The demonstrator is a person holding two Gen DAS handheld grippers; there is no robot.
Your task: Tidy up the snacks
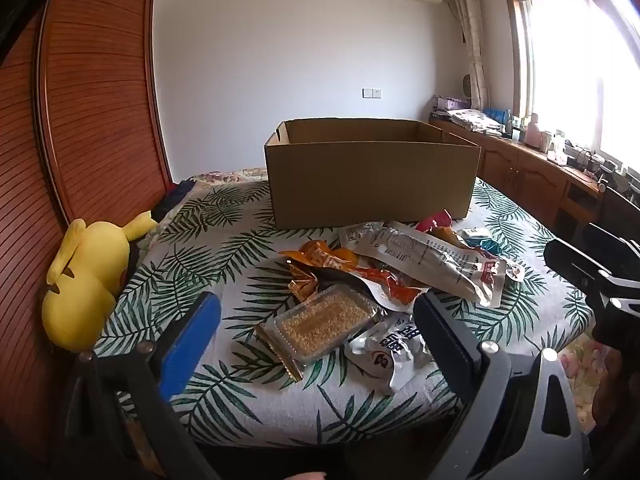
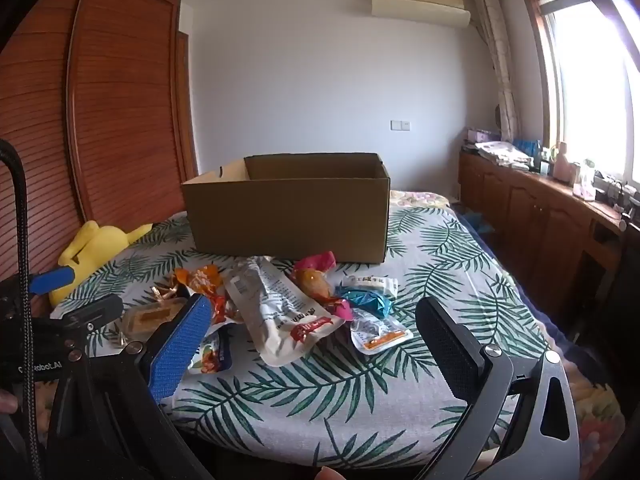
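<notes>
right wrist: cardboard box point(image 2: 288, 216) interior hidden; clear tray point(image 2: 154, 316) half-hidden behind blue finger point(image 2: 180, 352).

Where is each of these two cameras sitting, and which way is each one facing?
Left wrist: on the left gripper, open above the clear cracker pack, facing the cardboard box; the right gripper's body shows at right.
Right wrist: on the right gripper, open, facing the same box; the left gripper's body shows at left.
Shared: box, long white packet, yellow plush toy, leaf-print bedspread.
</notes>
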